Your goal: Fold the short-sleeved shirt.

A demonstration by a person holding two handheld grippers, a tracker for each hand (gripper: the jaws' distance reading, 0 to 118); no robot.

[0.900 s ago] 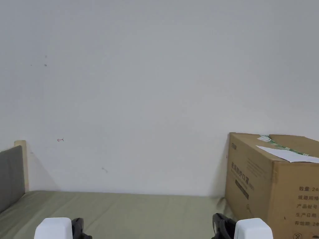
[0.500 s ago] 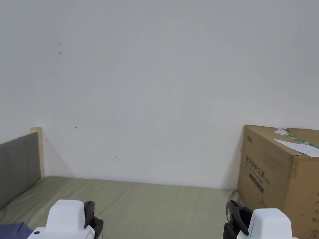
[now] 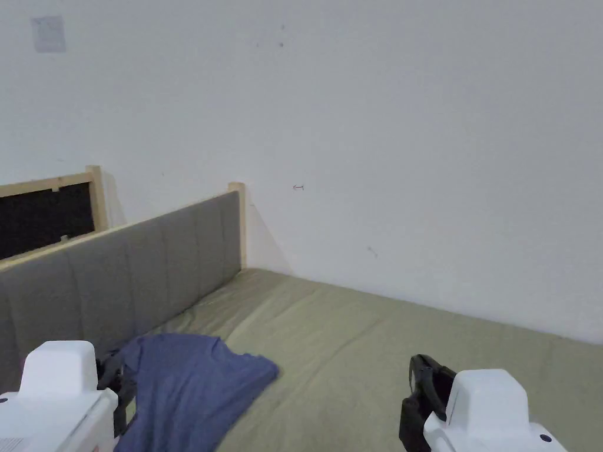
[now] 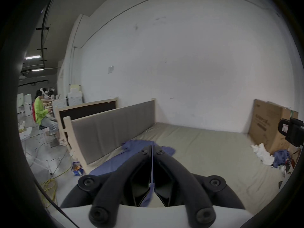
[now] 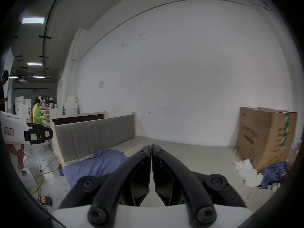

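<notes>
Shirt fabric, blue and rumpled, lies on our green bed sheet just beside the grey headboard. We keep our left gripper clamped on a thin fold of it, the cloth showing between the closed jaws. Our right gripper hangs over the sheet, jaws together with nothing between them. A cardboard box stands far right.
</notes>
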